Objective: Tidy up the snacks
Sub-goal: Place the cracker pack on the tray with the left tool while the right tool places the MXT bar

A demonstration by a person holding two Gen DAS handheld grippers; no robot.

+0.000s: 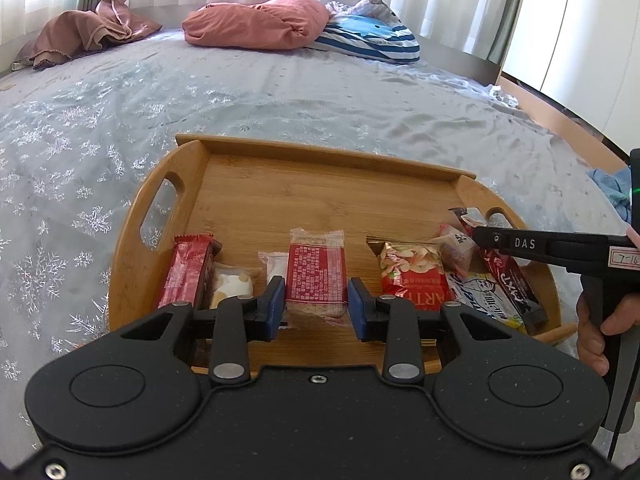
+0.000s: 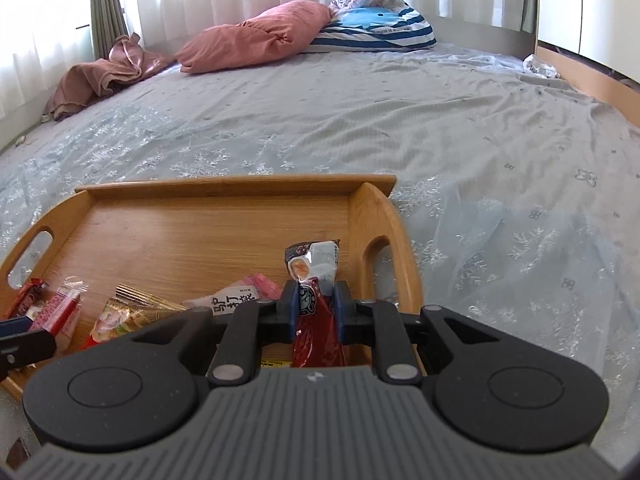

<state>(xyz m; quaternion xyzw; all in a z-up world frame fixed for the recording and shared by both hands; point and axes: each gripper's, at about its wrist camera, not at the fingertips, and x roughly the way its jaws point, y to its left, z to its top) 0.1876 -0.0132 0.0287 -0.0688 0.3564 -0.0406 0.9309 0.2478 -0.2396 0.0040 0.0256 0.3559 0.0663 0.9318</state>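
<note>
A wooden tray (image 1: 280, 184) with cut-out handles lies on the bed and holds several snack packets along its near side. My left gripper (image 1: 316, 300) is open, its blue pads either side of a red-labelled cracker packet (image 1: 317, 276) without pressing it. A red bar (image 1: 188, 272) and a pale sweet (image 1: 230, 286) lie to its left, a nut packet (image 1: 412, 276) to its right. My right gripper (image 2: 316, 308) is shut on a long dark red snack bar (image 2: 312, 312) at the tray's right end (image 2: 376, 216); it also shows in the left wrist view (image 1: 504, 276).
The bed (image 1: 280, 92) has a pale blue snowflake cover. A pink pillow (image 1: 256, 20), a blue striped cushion (image 1: 368, 36) and a brown cloth (image 1: 84, 32) lie at the far side by white curtains. A wooden bed frame (image 2: 592, 76) runs along the right.
</note>
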